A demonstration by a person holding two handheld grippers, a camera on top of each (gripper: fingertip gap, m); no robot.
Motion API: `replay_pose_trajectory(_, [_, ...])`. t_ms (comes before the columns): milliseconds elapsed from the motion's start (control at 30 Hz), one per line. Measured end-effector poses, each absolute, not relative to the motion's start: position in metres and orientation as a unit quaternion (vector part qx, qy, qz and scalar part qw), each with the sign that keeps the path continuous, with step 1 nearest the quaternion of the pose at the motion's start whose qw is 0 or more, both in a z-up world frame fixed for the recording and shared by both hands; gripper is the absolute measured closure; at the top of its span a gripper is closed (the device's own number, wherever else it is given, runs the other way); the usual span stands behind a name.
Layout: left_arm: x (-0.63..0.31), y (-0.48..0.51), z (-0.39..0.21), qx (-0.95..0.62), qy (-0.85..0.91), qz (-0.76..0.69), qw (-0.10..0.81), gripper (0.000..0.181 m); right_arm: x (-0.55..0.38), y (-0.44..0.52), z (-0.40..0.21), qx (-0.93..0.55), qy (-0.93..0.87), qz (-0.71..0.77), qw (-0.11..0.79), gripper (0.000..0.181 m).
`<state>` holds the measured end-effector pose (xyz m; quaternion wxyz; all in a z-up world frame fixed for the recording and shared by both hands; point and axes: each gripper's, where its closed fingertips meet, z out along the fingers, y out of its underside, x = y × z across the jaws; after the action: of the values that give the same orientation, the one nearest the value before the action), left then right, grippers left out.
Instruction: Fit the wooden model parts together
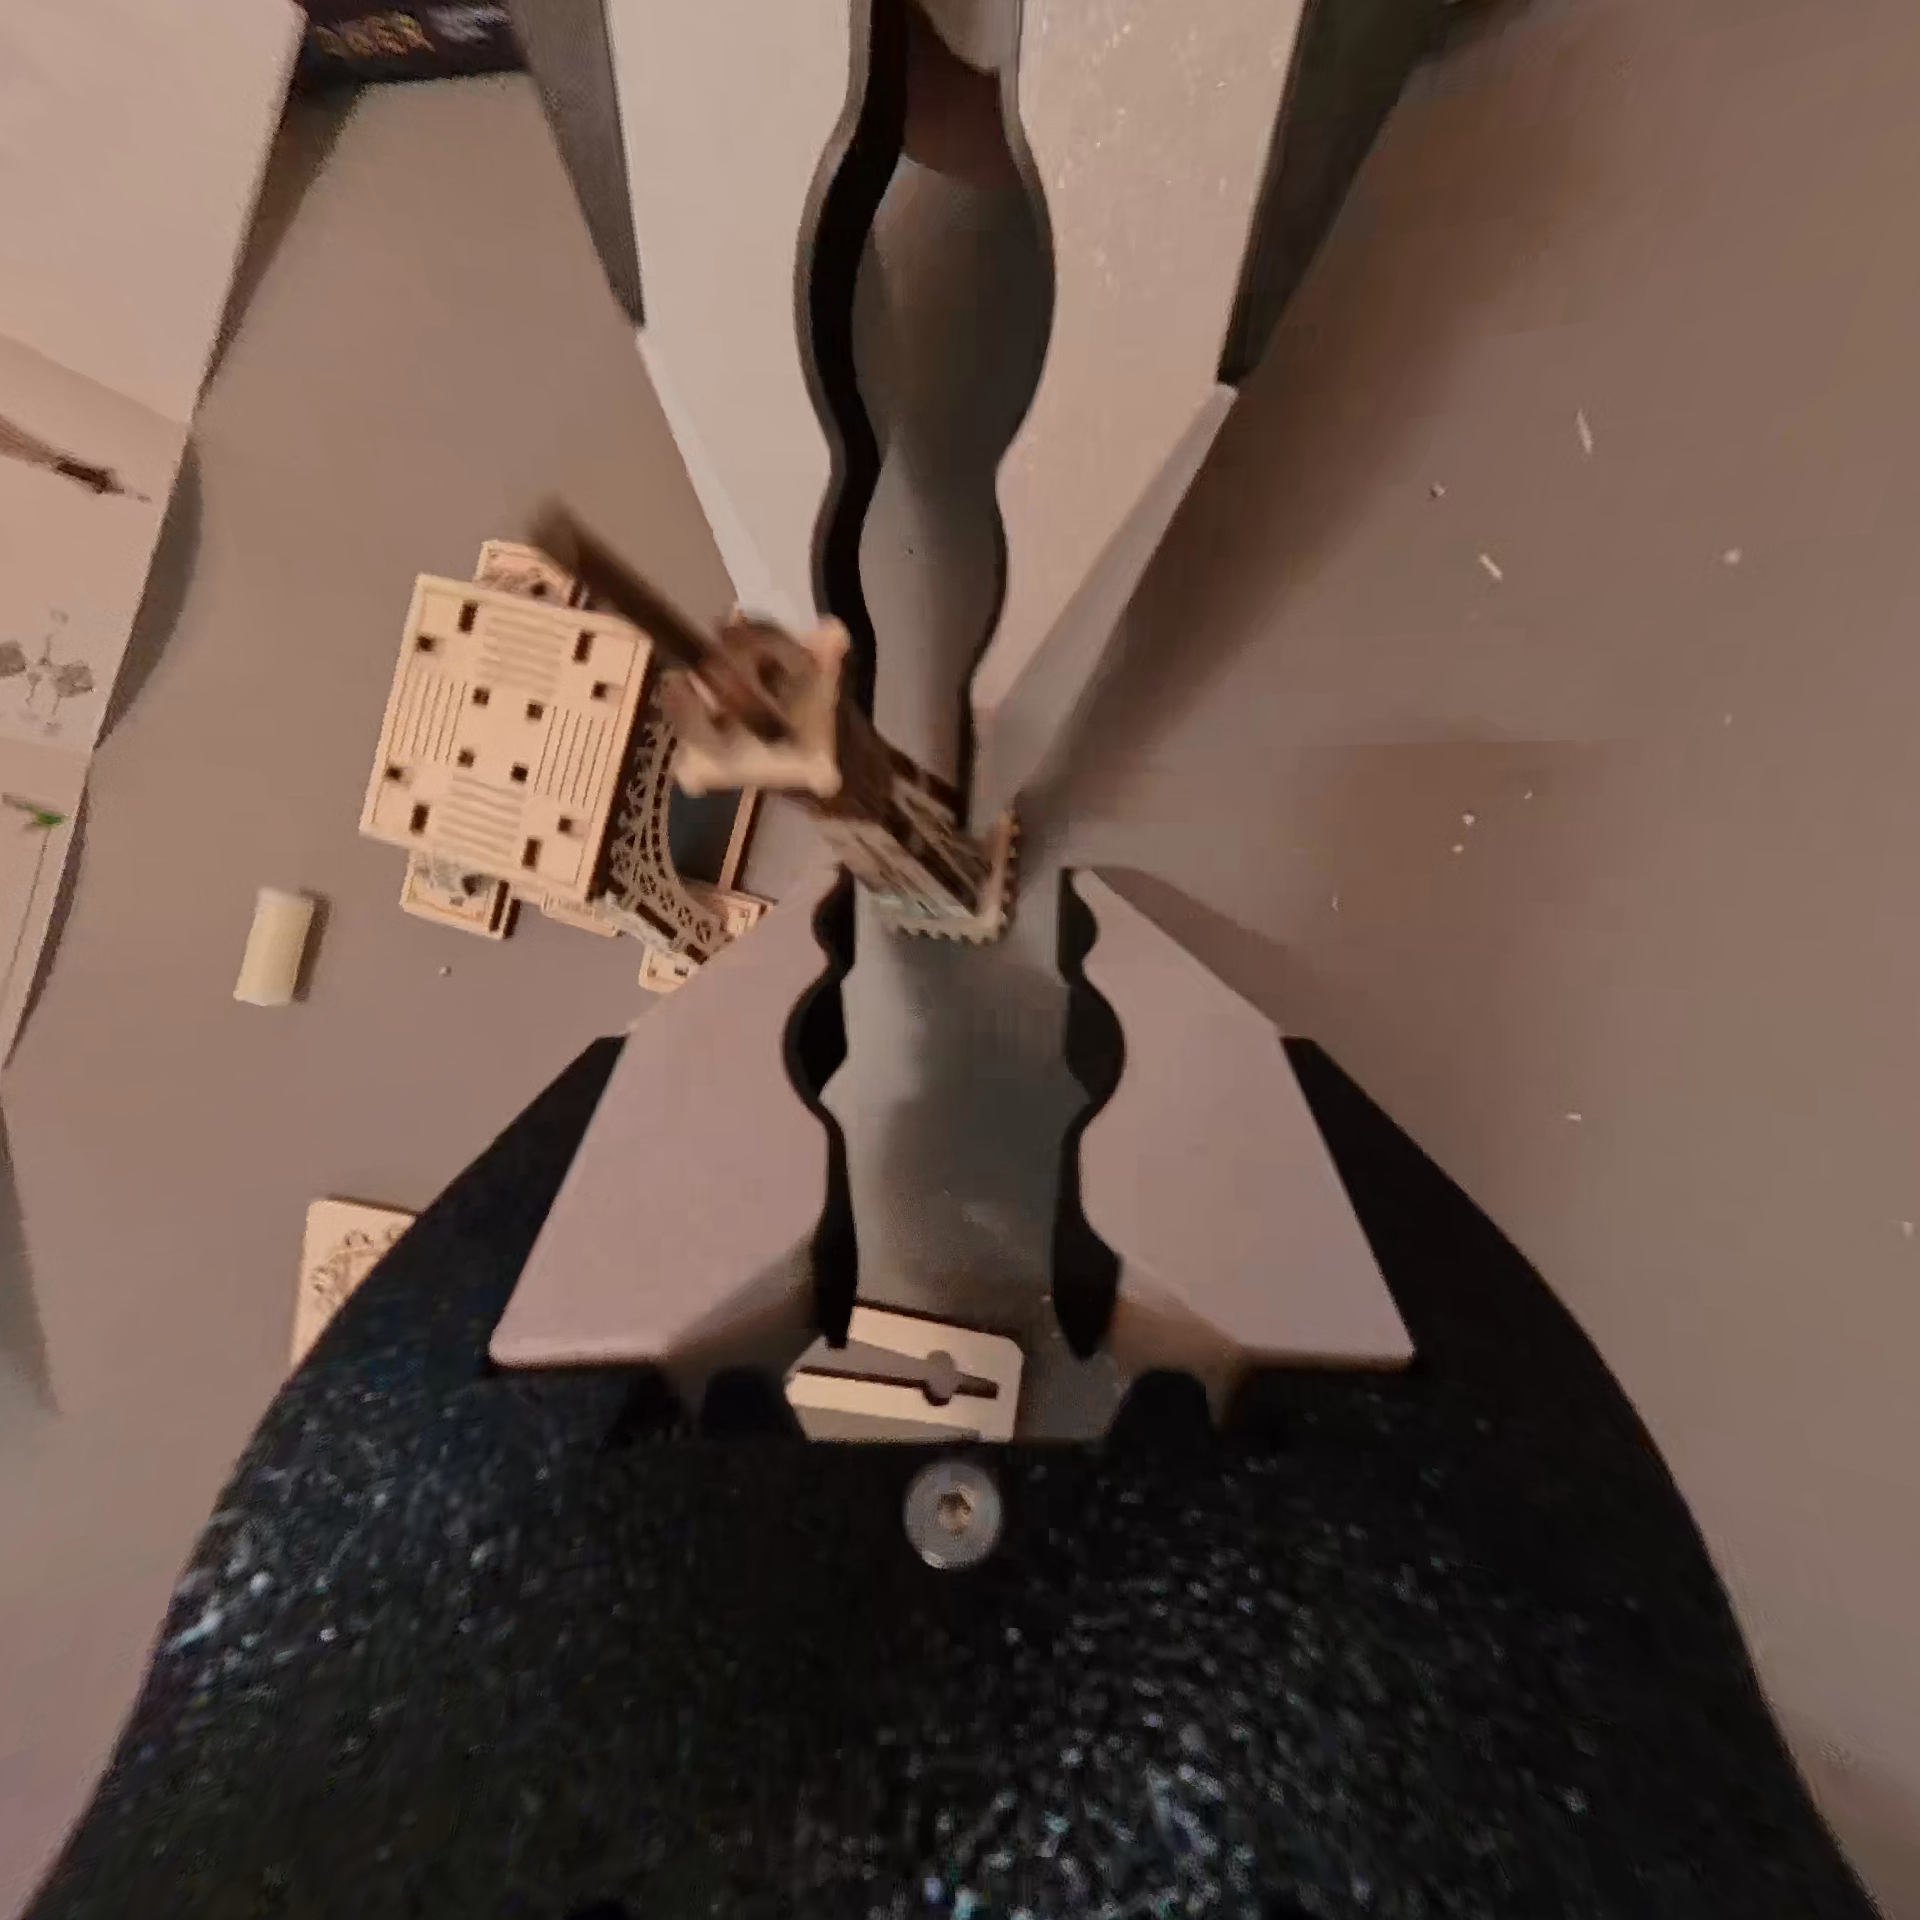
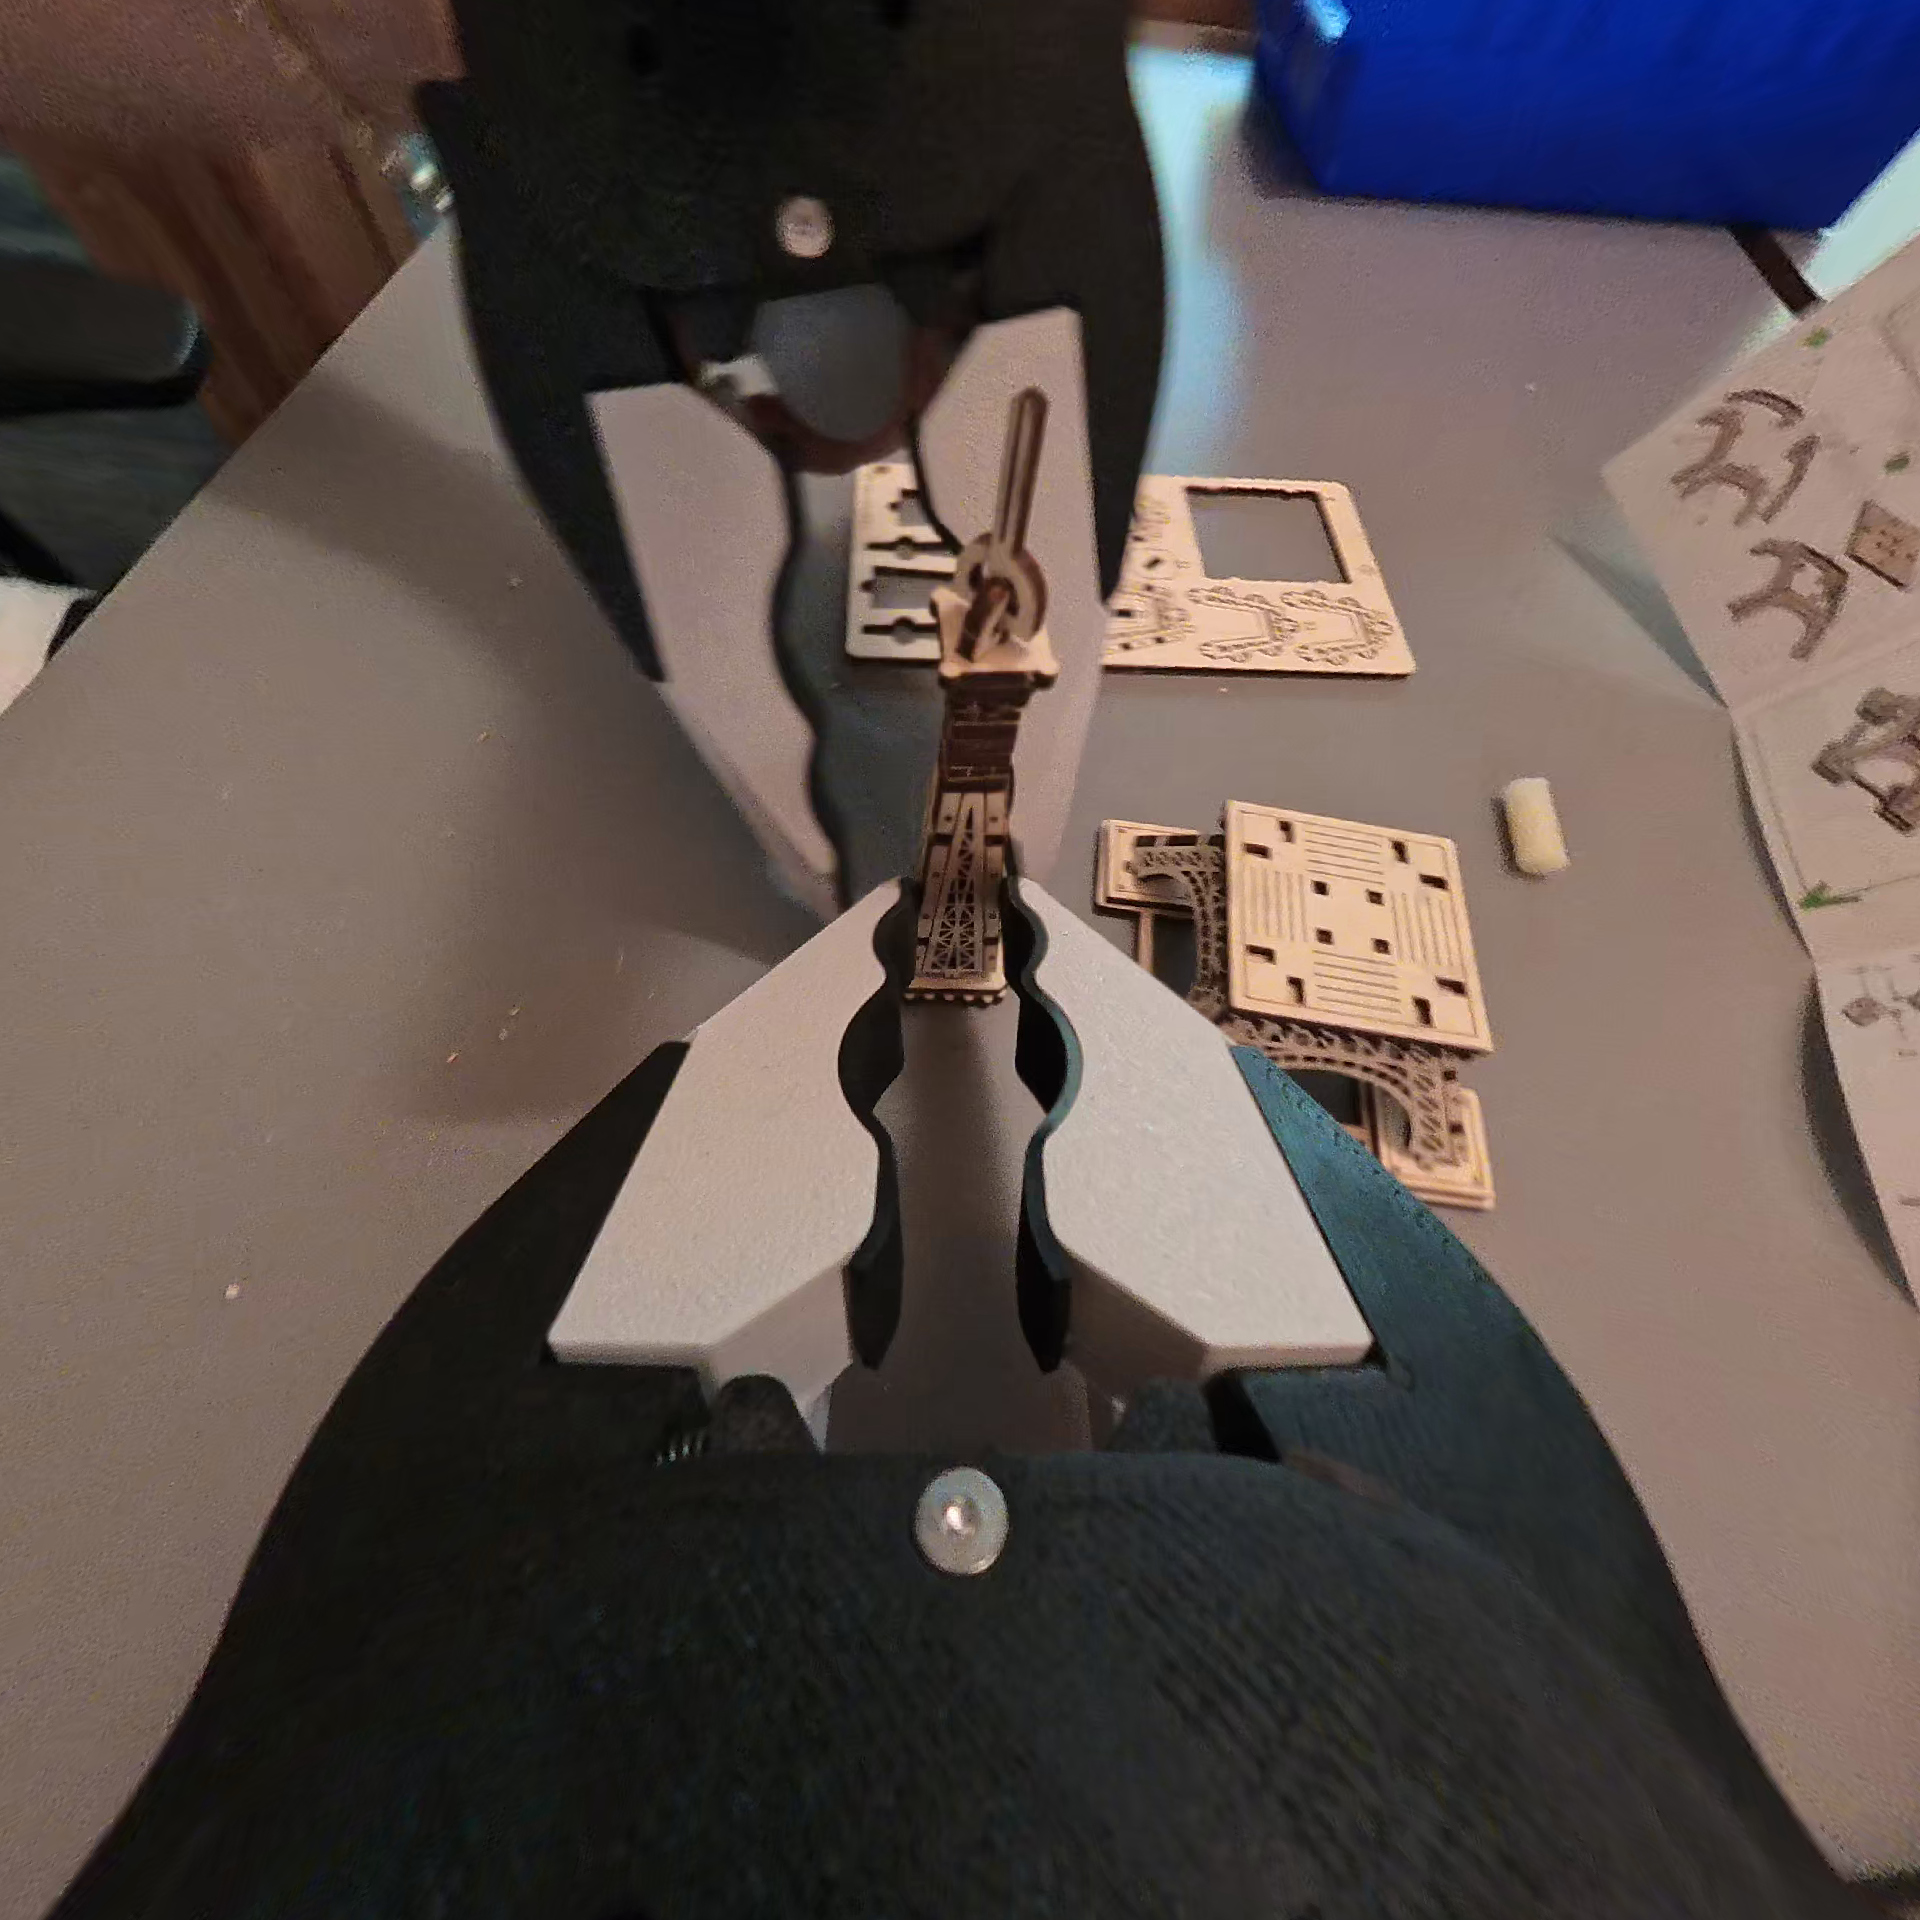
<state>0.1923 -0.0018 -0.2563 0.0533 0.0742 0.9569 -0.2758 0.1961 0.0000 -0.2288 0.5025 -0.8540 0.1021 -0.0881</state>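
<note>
Broadly, a grey table (image 2: 312,831) fills both views, dotted with pale crumbs. The right gripper (image 2: 958,899) reaches in low over it, its two fingers clamped on the lower part of the wooden spire section (image 2: 961,810). The left gripper (image 1: 954,894) faces it from the opposite side. Its fingers stand apart on either side of the spire section without touching it.

At the far edge of the table sits a blue box (image 2: 1610,94). A folded paper sheet (image 2: 1818,623) printed with drawings lies along the right side. Two flat wooden sheets (image 2: 1257,582) with punched-out holes lie side by side beyond the grippers.

The model's arched base (image 2: 1351,925) stands on the table just to the right of the right gripper, its square slotted platform facing up and its latticed legs resting on small stepped feet. It is apart from the spire section, which is held upright above the table, wide end down and its thin mast with round collars pointing up. A small pale cylinder (image 2: 1530,844) lies between the base and the paper.
</note>
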Motion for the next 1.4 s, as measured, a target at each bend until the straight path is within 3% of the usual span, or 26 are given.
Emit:
replay_pose_trajectory(133, [0.193, 0.014, -0.248, -0.017, 0.919, -0.385, 0.084, 0.125, 0.208, -0.008, -0.221, -0.826, 0.197, -0.063, 0.524, 0.167])
replay_pose_trajectory(300, [0.189, 0.027, -0.216, -0.093, 0.840, -0.497, 0.198, 0.117, 0.207, -0.006, -0.176, -0.694, 0.339, 0.054, 0.632, 0.168])
replay_pose_trajectory(500, [0.173, 0.017, -0.165, -0.048, 0.763, -0.556, 0.326, 0.113, 0.177, 0.009, -0.136, -0.496, 0.411, 0.197, 0.739, 0.168])
replay_pose_trajectory(633, [0.161, 0.013, -0.150, -0.009, 0.742, -0.574, 0.345, 0.133, 0.162, 0.011, -0.131, -0.446, 0.430, 0.204, 0.758, 0.168])
replay_pose_trajectory(700, [0.154, 0.013, -0.145, 0.005, 0.732, -0.589, 0.343, 0.151, 0.153, 0.014, -0.129, -0.445, 0.425, 0.206, 0.761, 0.168])
replay_pose_trajectory(933, [0.141, 0.017, -0.137, 0.042, 0.694, -0.641, 0.323, 0.151, 0.139, 0.018, -0.122, -0.458, 0.416, 0.156, 0.770, 0.167])
replay_pose_trajectory(1200, [0.127, 0.014, -0.125, 0.078, 0.669, -0.671, 0.308, 0.151, 0.126, 0.012, -0.119, -0.515, 0.413, 0.055, 0.750, 0.131])
replay_pose_trajectory(1300, [0.128, 0.013, -0.126, 0.086, 0.687, -0.660, 0.291, 0.152, 0.108, 0.009, -0.128, -0.600, 0.376, -0.025, 0.705, 0.122])
replay_pose_trajectory(1400, [0.135, 0.016, -0.138, 0.060, 0.728, -0.639, 0.241, 0.152, 0.103, -0.018, -0.149, -0.719, 0.317, -0.249, 0.566, 0.105])
